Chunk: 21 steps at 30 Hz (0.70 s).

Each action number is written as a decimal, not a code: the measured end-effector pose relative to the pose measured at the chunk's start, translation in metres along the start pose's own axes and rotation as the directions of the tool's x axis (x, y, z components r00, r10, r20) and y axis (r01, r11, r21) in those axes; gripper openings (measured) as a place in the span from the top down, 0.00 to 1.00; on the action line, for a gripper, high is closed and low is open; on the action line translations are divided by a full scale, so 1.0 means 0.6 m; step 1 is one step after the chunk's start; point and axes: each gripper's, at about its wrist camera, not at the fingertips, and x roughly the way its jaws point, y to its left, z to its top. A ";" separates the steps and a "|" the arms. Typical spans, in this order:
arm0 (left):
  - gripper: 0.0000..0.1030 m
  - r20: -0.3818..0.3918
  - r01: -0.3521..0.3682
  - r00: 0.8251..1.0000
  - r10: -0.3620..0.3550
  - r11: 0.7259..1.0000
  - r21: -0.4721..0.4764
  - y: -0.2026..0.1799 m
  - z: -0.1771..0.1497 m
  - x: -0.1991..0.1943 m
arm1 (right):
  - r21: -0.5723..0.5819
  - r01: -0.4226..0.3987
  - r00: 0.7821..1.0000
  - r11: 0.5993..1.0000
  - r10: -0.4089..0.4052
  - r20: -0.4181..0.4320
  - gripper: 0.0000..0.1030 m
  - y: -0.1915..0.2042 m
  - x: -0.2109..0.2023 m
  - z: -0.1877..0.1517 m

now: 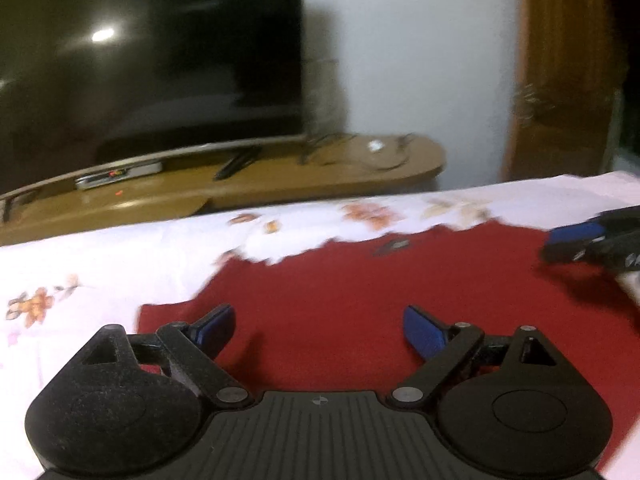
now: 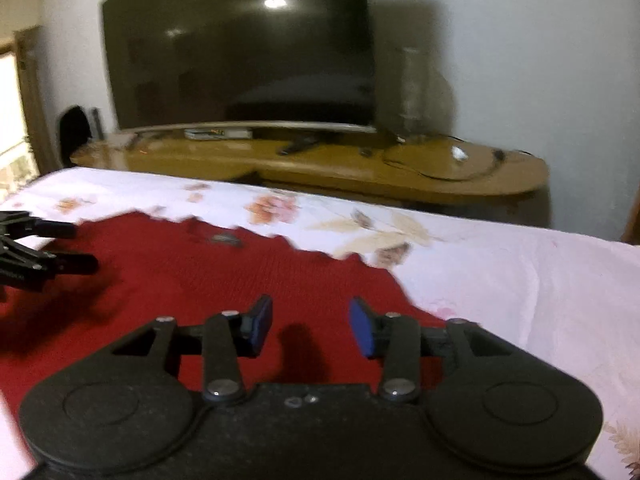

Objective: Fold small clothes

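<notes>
A dark red knit garment (image 1: 380, 288) (image 2: 180, 280) lies flat on the bed, its scalloped edge at the far side with a small label (image 1: 394, 245) (image 2: 224, 239) near it. My left gripper (image 1: 320, 330) hovers over the garment's left part, jaws wide open, nothing between the blue pads (image 1: 218, 326). My right gripper (image 2: 312, 326) is over the garment's right part near its edge, jaws partly apart and empty, with only cloth below. Each gripper shows in the other's view: the right gripper (image 1: 592, 240) at the right, the left gripper (image 2: 60, 248) at the left.
A white floral bedsheet (image 1: 100, 264) (image 2: 500, 272) covers the bed around the garment. Beyond the bed's far edge stands a low wooden stand (image 1: 280, 176) (image 2: 340, 164) with a large dark TV (image 1: 152, 60) (image 2: 240, 48) and cables. Brown wooden furniture (image 1: 560, 80) rises at the right.
</notes>
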 end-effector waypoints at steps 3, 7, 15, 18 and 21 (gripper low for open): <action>0.12 -0.026 0.043 0.999 -0.043 0.999 0.012 -0.040 0.000 0.011 | -0.042 -0.085 0.996 0.996 0.084 -0.016 0.45 0.045 0.001 -0.006; 0.14 -0.100 0.021 0.995 -0.018 0.999 0.035 -0.067 -0.024 0.039 | -0.109 -0.146 0.987 0.983 0.136 -0.090 0.51 0.117 0.029 -0.018; 0.14 -0.052 -0.033 0.998 0.032 0.999 -0.017 0.031 -0.082 -0.036 | -0.159 -0.031 0.995 0.987 0.016 -0.098 0.50 0.059 -0.016 -0.052; 0.05 -0.045 -0.029 0.999 0.026 0.997 -0.070 0.067 -0.102 -0.061 | -0.113 0.021 0.996 0.993 -0.031 -0.089 0.50 -0.003 -0.052 -0.071; 0.05 -0.056 -0.051 0.997 0.047 0.996 -0.077 0.069 -0.105 -0.053 | -0.055 0.047 0.993 0.997 -0.053 -0.103 0.50 -0.029 -0.069 -0.079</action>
